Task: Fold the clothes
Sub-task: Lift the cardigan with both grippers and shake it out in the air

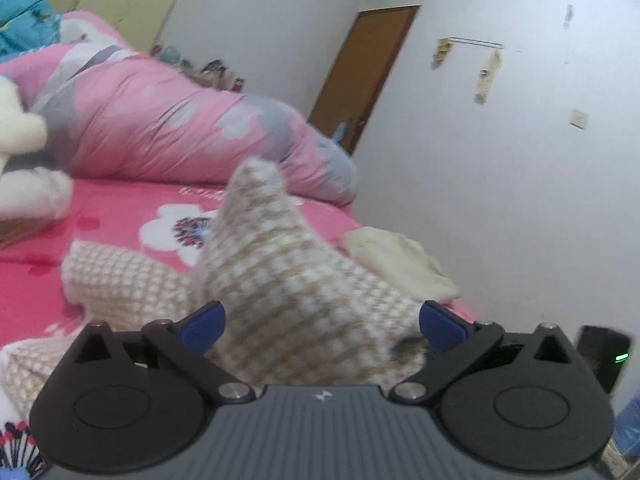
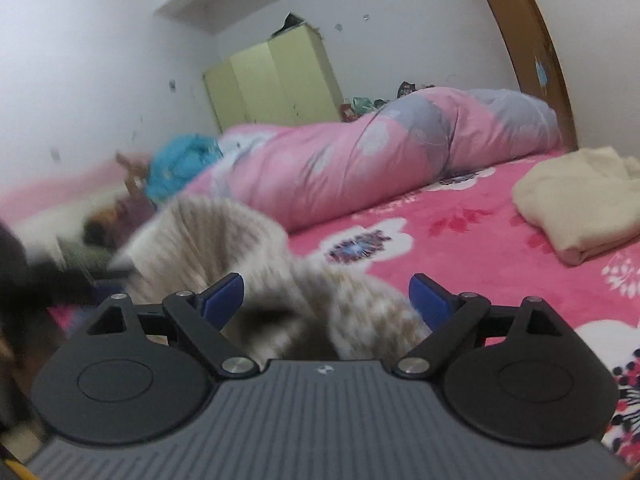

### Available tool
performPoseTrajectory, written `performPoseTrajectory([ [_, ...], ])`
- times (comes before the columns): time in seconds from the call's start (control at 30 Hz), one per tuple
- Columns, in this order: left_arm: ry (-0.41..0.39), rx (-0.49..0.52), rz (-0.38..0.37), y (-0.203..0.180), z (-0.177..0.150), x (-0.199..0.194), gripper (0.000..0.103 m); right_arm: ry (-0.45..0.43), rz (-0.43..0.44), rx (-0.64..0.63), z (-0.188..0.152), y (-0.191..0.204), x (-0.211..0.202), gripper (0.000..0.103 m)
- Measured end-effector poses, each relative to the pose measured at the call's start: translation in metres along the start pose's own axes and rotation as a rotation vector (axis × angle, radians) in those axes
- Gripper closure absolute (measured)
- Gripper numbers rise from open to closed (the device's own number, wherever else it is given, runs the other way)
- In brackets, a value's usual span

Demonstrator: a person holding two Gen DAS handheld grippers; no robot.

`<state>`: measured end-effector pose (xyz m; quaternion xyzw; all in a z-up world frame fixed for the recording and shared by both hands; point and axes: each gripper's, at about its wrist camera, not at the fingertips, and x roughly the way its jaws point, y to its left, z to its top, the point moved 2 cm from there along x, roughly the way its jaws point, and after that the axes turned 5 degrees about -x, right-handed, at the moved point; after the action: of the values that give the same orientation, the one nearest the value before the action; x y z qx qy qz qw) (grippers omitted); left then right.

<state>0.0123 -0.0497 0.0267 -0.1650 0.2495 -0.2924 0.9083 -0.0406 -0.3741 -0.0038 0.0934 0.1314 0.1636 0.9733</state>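
A beige and white checked knit garment (image 1: 280,280) lies bunched on the pink floral bed sheet (image 1: 120,208), one part raised in a peak. My left gripper (image 1: 322,326) is open, its blue fingertips (image 1: 202,326) wide apart with the knit between them. In the right wrist view the same garment (image 2: 248,264) is blurred and rises between the blue fingertips (image 2: 430,302) of my right gripper (image 2: 326,300), which is open too. Neither gripper pinches the cloth.
A cream folded garment (image 2: 580,204) lies on the bed's right side; it also shows in the left wrist view (image 1: 400,260). A rolled pink quilt (image 1: 180,128) lies along the far side. A white plush toy (image 1: 24,160) is at left. A green wardrobe (image 2: 276,84) and a brown door (image 1: 360,76) stand behind.
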Motion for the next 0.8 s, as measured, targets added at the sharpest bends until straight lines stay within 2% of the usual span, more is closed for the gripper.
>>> performPoseTrajectory([
  [0.03, 0.013, 0.021, 0.019, -0.005, -0.001, 0.004, 0.0, 0.011, -0.009, -0.022, -0.008, 0.003, 0.008, 0.013],
  [0.13, 0.07, 0.089, 0.165, -0.015, -0.01, 0.026, 0.0, 0.02, -0.06, -0.047, -0.017, 0.009, 0.029, 0.014],
  [0.2, 0.052, 0.073, 0.258, -0.008, -0.014, 0.034, 0.004, 0.021, -0.101, -0.062, -0.021, 0.015, 0.043, 0.019],
  [0.27, 0.033, 0.057, 0.35, -0.002, -0.017, 0.041, 0.018, 0.006, -0.126, -0.061, -0.023, 0.014, 0.044, 0.026],
  [0.3, 0.024, 0.048, 0.397, 0.002, -0.019, 0.045, 0.033, -0.005, -0.135, -0.058, -0.024, 0.013, 0.042, 0.03],
  [0.33, 0.026, 0.022, 0.408, 0.007, -0.02, 0.046, 0.049, -0.016, -0.143, -0.054, -0.025, 0.011, 0.04, 0.032],
  [0.37, 0.018, 0.002, 0.412, 0.011, -0.019, 0.044, 0.056, -0.027, -0.152, -0.051, -0.025, 0.009, 0.038, 0.038],
  [0.43, 0.0, -0.036, 0.42, 0.019, -0.017, 0.039, 0.08, -0.046, -0.17, -0.044, -0.026, 0.006, 0.033, 0.048],
  [0.5, -0.037, -0.048, 0.433, 0.023, -0.011, 0.03, 0.087, -0.056, -0.171, -0.027, -0.023, 0.004, 0.029, 0.055],
  [0.6, -0.124, 0.002, 0.469, 0.026, 0.006, 0.011, 0.091, -0.044, -0.152, -0.019, -0.02, 0.006, 0.033, 0.057],
  [0.7, -0.183, -0.025, 0.525, 0.046, 0.02, -0.009, 0.091, 0.002, -0.134, -0.048, -0.023, 0.014, 0.043, 0.057],
  [0.77, -0.219, -0.103, 0.552, 0.069, 0.024, -0.019, 0.091, 0.033, -0.122, -0.067, -0.026, 0.02, 0.049, 0.054],
  [0.8, -0.237, -0.145, 0.561, 0.082, 0.023, -0.024, 0.091, 0.048, -0.115, -0.076, -0.027, 0.023, 0.052, 0.048],
])
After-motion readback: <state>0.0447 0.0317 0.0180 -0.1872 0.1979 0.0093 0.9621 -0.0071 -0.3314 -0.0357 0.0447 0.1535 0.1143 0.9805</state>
